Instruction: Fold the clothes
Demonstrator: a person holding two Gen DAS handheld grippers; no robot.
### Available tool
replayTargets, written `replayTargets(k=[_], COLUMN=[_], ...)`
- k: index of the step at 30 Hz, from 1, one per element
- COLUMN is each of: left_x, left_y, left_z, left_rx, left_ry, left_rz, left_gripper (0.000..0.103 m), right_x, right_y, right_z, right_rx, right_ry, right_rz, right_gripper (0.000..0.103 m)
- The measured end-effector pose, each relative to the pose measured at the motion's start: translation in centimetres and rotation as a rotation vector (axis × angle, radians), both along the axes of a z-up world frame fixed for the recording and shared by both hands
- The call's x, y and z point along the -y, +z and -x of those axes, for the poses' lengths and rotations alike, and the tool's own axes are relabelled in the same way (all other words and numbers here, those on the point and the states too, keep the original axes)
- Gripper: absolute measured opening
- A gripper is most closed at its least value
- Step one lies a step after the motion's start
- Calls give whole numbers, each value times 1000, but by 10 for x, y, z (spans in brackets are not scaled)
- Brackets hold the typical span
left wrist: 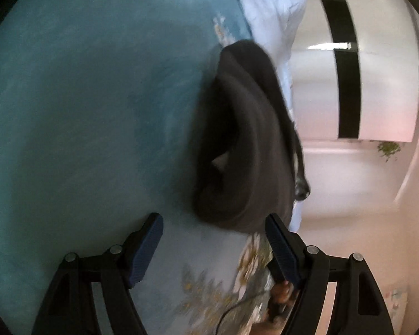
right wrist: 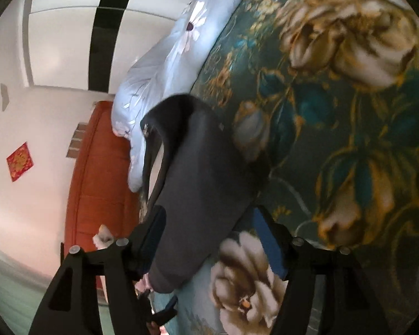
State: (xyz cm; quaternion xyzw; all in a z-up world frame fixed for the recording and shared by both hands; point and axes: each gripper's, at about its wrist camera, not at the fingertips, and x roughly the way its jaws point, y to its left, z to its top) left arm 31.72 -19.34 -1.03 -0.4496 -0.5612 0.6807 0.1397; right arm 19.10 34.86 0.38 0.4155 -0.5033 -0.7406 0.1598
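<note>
Left gripper (left wrist: pixel 213 248): spread wide, nothing between the blue pads, poised over plain teal bedspread (left wrist: pixel 83 111). Just ahead and a little to the right of it, a dark grey garment (left wrist: pixel 245 145) bunched into a rolled heap, long axis running away from the fingers toward a pale floral duvet (left wrist: pixel 273 14) at the far end. Near end of the heap almost level with the right fingertip, not touching it so far as motion blur allows.

Right gripper (right wrist: pixel 209 234): also spread, with the same dark grey garment (right wrist: pixel 204 173) lying in the gap, its near end reaching back between the fingers and its length stretching forward and left toward the pale floral duvet (right wrist: pixel 164 64). Cloth close against the left pad; possibly in contact, hard to say through the blur. No pinch on it yet. Orange headboard (right wrist: pixel 97 173) at far left, rose-patterned bedspread (right wrist: pixel 349 111) filling the right.

Judged nearer for a grasp: the right gripper, already straddling the garment's end.
</note>
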Motion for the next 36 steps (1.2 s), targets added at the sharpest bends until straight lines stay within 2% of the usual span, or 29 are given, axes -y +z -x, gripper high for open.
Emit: replayTargets(k=[2, 6, 8, 10, 16, 20, 22, 24, 26, 29, 30, 33, 36], left_x=[-7, -27, -36, -42, -56, -50, -44, -37, -31, -23, -22, -27, -44], left_y=[-4, 1, -2, 3, 15, 11, 12, 10, 5, 1, 1, 4, 14], left_z=[4, 12, 17, 24, 45, 42, 39, 36, 33, 27, 23, 13, 1], left_rx=[-9, -21, -5, -22, -94, -137, -145, -141, -131, -136, -139, -150, -167], left_ry=[37, 78, 77, 67, 30, 9, 8, 27, 37, 43, 42, 34, 15], left_rz=[-22, 22, 12, 58, 205, 207, 199, 188, 174, 144, 140, 140, 155], left_gripper=[79, 81, 81, 80, 80, 79, 75, 63, 54, 44, 41, 37, 35], right_x=[6, 24, 34, 41, 54, 60, 65, 69, 67, 60, 59, 57, 58], right_y=[-6, -22, -21, -19, -16, -17, -15, -15, -15, -21, -23, -22, -11], right_z=[7, 27, 35, 44, 68, 72, 68, 60, 62, 66, 66, 58, 39], right_rx=[-9, -8, -26, -45, -79, -58, -48, -21, -14, -2, 10, 19, -9], right_ry=[-11, -22, -35, -42, -49, -76, -84, -108, -130, -178, -192, -204, -198], right_rz=[-8, 33, -9, -43, -122, -161, -194, -194, -187, -137, -120, -65, -52], right_gripper=[68, 71, 74, 79, 80, 80, 80, 80, 80, 72, 63, 49, 43])
